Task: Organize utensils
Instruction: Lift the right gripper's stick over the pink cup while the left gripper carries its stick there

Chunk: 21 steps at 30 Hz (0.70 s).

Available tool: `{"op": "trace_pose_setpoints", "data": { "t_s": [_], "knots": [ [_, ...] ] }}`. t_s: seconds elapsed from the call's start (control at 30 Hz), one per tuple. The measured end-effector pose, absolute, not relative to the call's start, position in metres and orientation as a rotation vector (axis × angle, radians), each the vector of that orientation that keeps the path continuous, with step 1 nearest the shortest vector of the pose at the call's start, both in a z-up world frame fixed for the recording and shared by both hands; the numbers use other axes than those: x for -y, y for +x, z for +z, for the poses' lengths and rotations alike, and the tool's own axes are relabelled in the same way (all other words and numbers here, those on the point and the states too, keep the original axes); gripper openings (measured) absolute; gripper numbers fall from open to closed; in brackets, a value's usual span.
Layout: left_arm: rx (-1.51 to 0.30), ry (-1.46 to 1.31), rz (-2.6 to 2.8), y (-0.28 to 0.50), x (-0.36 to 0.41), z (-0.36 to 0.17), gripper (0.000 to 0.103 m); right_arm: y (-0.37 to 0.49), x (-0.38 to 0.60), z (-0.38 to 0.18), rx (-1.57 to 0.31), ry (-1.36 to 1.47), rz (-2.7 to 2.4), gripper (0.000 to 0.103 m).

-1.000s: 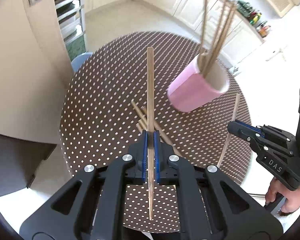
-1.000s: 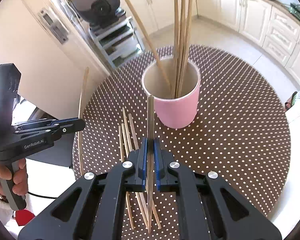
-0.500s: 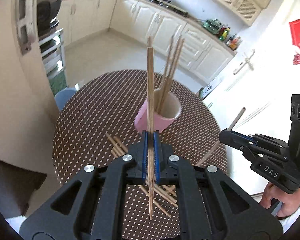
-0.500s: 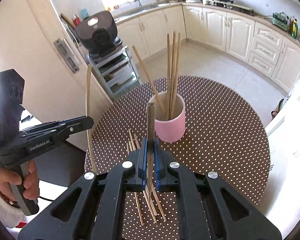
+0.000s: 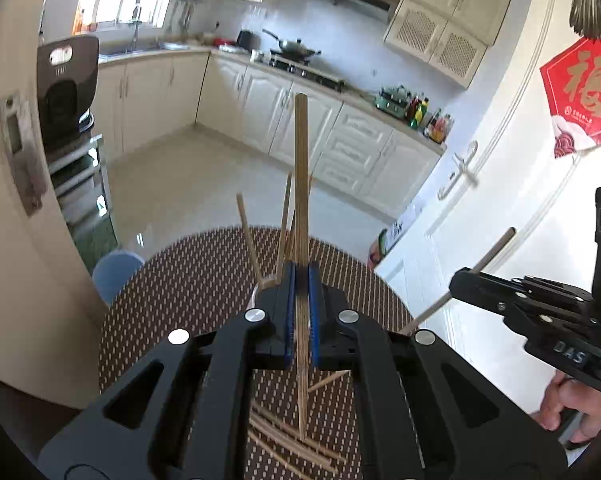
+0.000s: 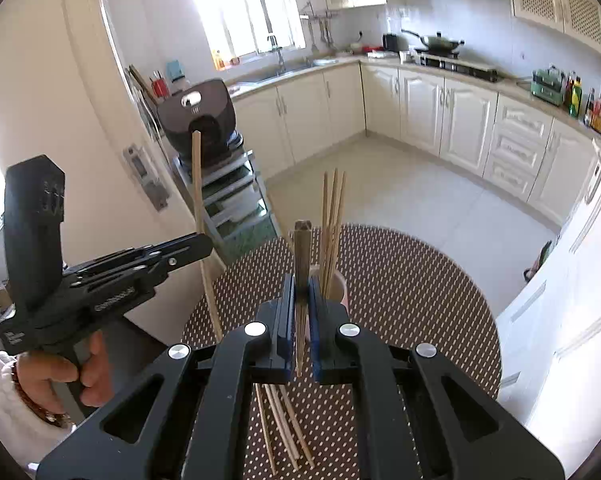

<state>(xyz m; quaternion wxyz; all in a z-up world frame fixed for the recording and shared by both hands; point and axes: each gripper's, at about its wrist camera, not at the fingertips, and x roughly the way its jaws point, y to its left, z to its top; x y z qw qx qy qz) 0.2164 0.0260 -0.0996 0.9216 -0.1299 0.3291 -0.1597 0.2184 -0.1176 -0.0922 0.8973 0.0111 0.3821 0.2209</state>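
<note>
The table point(image 6: 400, 280) wears a dark brown cover with small pale dots. The chopsticks point(image 6: 332, 216) are light tan wood, and the cup point(image 6: 342, 286) holding them is pink. Both the left gripper point(image 5: 300, 312) and the right gripper point(image 6: 302, 320) are black with blue pads. Cream cabinets point(image 6: 460, 112) line the kitchen, and a red hanging point(image 5: 584, 92) bears gold lettering.

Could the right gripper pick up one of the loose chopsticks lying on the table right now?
Probably not yet. The right gripper is already shut on a chopstick, so its fingers have no room. The loose chopsticks lie uncovered on the dotted table below it.
</note>
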Motion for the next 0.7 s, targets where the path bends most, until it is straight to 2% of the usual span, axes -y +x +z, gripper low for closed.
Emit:
{"op": "trace_pose_setpoints", "data": {
  "t_s": [0.37, 0.7],
  "knots": [
    [-0.589, -0.273, -0.29, 0.263, -0.017, -0.083, 0.006, 0.255, 0.124, -0.064, -0.71, 0.0, 0.463, 0.005],
    [-0.584, -0.24, -0.249, 0.301, -0.009, -0.108, 0.007, 0.284, 0.12, -0.08, -0.725, -0.011, 0.47, 0.005]
  ]
}}
